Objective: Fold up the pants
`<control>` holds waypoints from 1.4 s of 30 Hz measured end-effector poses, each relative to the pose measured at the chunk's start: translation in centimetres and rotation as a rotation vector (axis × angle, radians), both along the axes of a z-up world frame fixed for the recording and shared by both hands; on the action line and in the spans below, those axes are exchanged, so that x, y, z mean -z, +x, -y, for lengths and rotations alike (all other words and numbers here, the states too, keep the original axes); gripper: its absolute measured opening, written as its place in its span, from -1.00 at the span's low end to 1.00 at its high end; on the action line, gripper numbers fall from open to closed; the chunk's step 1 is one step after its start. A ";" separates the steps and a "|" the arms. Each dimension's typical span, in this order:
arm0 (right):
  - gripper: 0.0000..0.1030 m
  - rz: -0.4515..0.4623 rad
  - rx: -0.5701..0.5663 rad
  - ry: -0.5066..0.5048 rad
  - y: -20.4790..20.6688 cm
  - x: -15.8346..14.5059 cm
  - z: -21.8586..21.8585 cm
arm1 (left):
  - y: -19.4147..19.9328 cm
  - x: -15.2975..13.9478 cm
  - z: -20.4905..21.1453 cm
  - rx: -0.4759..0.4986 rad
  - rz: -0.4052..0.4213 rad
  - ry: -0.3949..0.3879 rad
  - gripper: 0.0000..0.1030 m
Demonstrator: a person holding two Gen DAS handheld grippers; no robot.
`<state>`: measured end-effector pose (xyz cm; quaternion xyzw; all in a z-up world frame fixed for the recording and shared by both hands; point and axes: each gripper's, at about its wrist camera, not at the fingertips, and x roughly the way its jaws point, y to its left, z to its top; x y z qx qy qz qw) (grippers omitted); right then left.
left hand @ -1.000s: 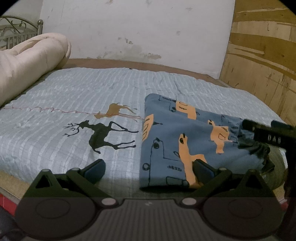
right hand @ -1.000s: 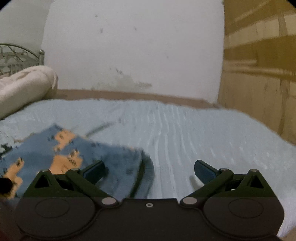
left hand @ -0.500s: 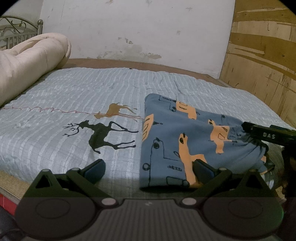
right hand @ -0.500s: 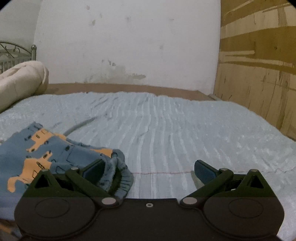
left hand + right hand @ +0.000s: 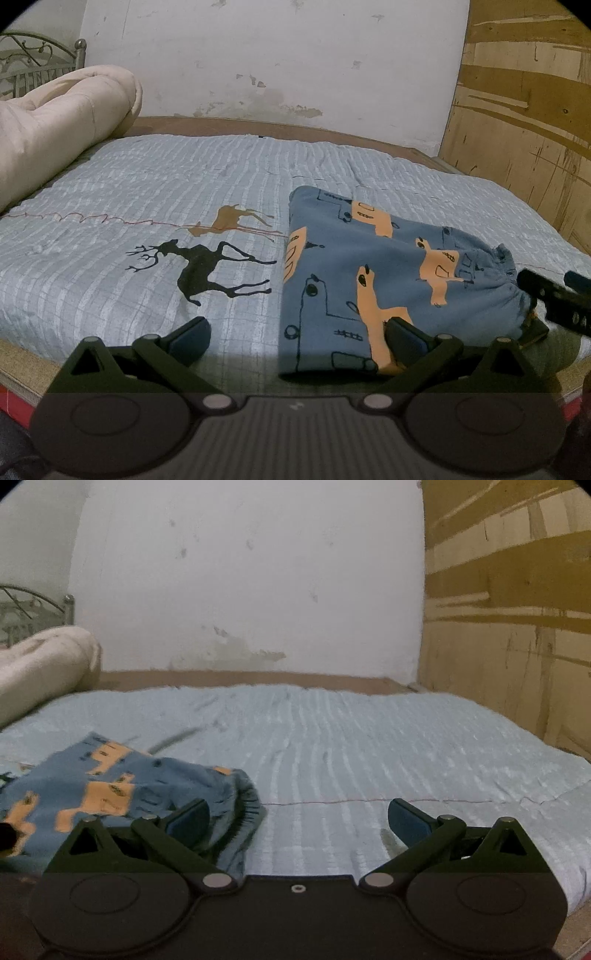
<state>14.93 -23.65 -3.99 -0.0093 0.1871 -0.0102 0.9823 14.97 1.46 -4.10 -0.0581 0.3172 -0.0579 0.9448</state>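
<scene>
One pair of pants (image 5: 388, 280) lies folded on the bed, near the front edge. The pants are blue with orange animal shapes and dark line drawings. In the left wrist view they make one neat flat block, with a straight fold down the left side. The stretchy waist part is on the right end, and it looks a bit bunched up there.

There are two grippers. The left gripper (image 5: 297, 334) is low at the front edge of the bed. Its two fingers are spread wide apart and they hold nothing. The left finger is over the bare bed cover (image 5: 184, 177). The right finger is over the near corner of the pants, but I cannot tell if it touches them.

The right gripper (image 5: 297, 818) also has its two fingers spread wide, with nothing between them. Its left finger is over the waist end of the pants (image 5: 122, 786). Its right finger is over bare cover. In the left wrist view, a part of the right gripper (image 5: 554, 299) shows as a black piece just beside the waist end.

The bed cover is light blue with thin stripes. Two deer are printed on it: one black deer (image 5: 201, 267) and one brown deer (image 5: 236, 219) behind it. They are just left of the pants.

One big cream blanket roll (image 5: 55, 122) lies at the far left of the bed. Behind the bed is one white wall (image 5: 273, 55) with marks on it. One wooden board (image 5: 528, 96) stands on the right.
</scene>
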 end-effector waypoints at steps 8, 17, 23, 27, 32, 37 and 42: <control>0.99 -0.020 0.003 0.021 -0.4 0.9 0.1 | -0.1 0.0 0.1 -0.001 0.000 0.002 0.98; 0.99 -0.019 0.005 0.020 -0.5 1.0 0.1 | 0.0 0.1 0.1 -0.001 -0.002 0.004 0.98; 0.99 0.005 0.002 0.015 -0.7 0.6 0.1 | 0.3 -0.5 0.1 0.003 -0.026 0.010 0.98; 0.99 0.034 -0.038 0.066 -1.0 0.0 0.8 | 0.3 -1.3 -0.2 0.014 -0.032 -0.001 0.99; 0.99 0.018 -0.144 0.178 0.1 -0.9 2.1 | 0.9 -1.8 -0.9 0.011 -0.036 -0.032 0.99; 0.99 -0.139 -0.302 0.355 3.7 -0.5 3.6 | 2.2 -1.8 -0.9 -0.019 -0.050 -0.045 0.99; 0.99 -0.252 -0.398 0.375 7.1 0.4 3.1 | 3.3 -1.8 -0.3 0.002 -0.053 -0.073 0.99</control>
